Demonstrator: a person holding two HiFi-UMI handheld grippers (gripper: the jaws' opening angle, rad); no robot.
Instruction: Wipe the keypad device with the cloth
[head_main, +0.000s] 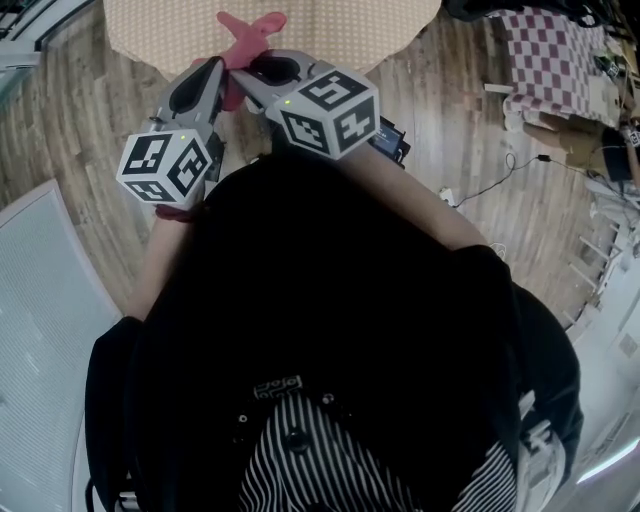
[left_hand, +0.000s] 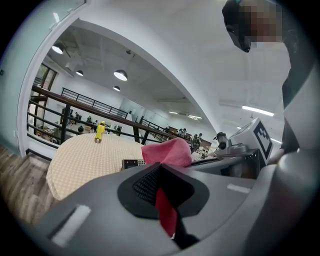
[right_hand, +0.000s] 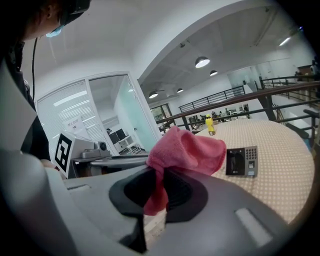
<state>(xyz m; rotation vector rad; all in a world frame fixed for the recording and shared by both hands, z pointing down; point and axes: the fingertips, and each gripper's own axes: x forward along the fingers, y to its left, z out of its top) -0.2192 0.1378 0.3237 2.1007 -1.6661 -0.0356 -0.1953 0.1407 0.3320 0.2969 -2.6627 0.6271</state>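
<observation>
Two claws clamped on one cloth

Both claws meet just over the near edge of the round checked counter (right_hand: 285, 175), tips close together (the head view shows them converging from either side). The left claw (left_hand: 161, 189) is closed on a strip of the pink cloth (right_hand: 186, 149), with the fabric pinched between its black pads and trailing down through the gap. The right claw (right_hand: 161, 192) is closed on the same cloth. Most of it is bunched in a lump above the pads and a short tail droops below. The cloth is held up between the two claws, not resting on the counter.

The keypad device (right_hand: 242, 161) sits on the counter beyond the cloth, apart from it, with nothing touching it. In the right gripper view its dark panel is on the left and its key grid on the right. I can't tell whether it lies flat or is propped. A small yellow bottle (right_hand: 209, 123) stands upright farther back on the counter, well apart from the device
</observation>
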